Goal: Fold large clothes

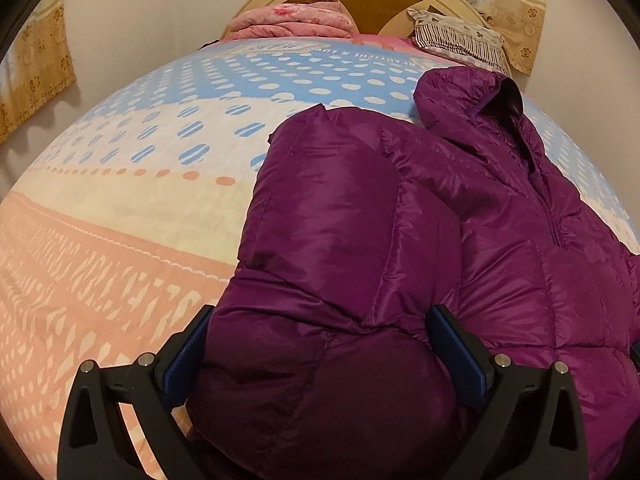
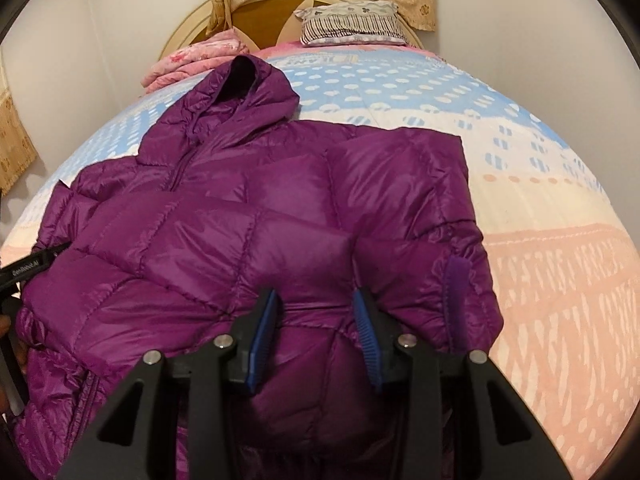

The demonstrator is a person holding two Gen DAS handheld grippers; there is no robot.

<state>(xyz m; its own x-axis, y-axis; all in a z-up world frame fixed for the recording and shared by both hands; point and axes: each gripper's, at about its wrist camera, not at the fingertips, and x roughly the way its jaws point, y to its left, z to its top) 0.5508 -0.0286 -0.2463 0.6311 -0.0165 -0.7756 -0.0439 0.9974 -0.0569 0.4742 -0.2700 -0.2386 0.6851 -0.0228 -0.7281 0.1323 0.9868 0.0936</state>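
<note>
A purple hooded puffer jacket (image 1: 420, 216) lies on the bed, zipper up, hood towards the headboard; it also shows in the right wrist view (image 2: 248, 208). Its sleeves are folded over the front. My left gripper (image 1: 320, 332) is open wide, its blue pads on either side of a puffy fold at the jacket's lower edge. My right gripper (image 2: 316, 316) is partly open, its pads on either side of a bulge of jacket fabric near the hem. A purple cuff tab (image 2: 456, 280) lies right of it. The other gripper's black body (image 2: 28, 268) shows at the left edge.
The bed sheet (image 1: 140, 200) is patterned blue, cream and pink. A folded pink blanket (image 1: 292, 24) and a striped pillow (image 1: 456, 36) lie by the wooden headboard (image 2: 272, 12). Curtains (image 1: 36, 68) hang at the side, with the wall beside them.
</note>
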